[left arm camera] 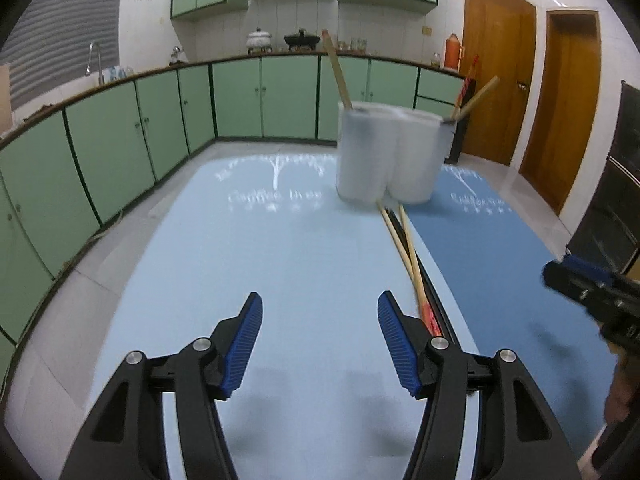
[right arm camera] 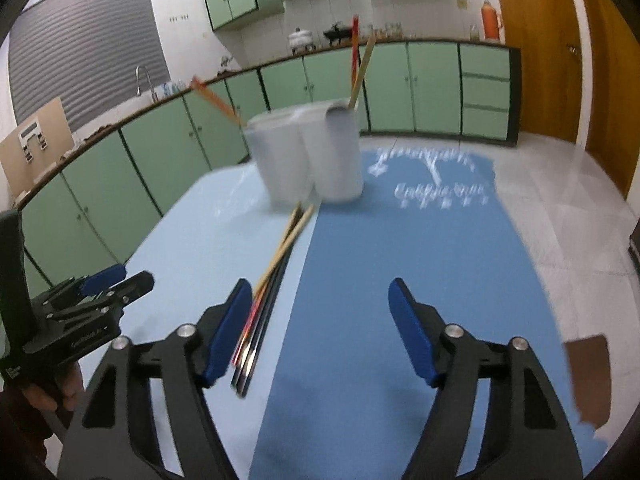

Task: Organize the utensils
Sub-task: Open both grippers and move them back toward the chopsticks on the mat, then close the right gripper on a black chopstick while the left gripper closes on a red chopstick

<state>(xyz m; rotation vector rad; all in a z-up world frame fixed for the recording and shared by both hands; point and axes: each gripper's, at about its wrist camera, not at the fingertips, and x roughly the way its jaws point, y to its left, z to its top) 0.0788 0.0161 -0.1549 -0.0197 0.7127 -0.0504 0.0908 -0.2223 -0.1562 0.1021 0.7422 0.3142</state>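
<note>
Loose chopsticks (right arm camera: 276, 264) lie mid-frame on the mats' seam, long axis running from lower left toward the white holder (right arm camera: 308, 156). Left gripper (left arm camera: 320, 344) and right gripper (right arm camera: 320, 332) gape, empty.

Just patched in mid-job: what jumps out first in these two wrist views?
The white plastic double-cylinder utensil holder stands upright at the far end of the mats, with a few long sticks leaning out of its top. A loose bundle of wooden, red and black chopsticks lies along the seam between the light blue mat and the darker blue mat. Both the left gripper and right gripper are open and empty.
</note>
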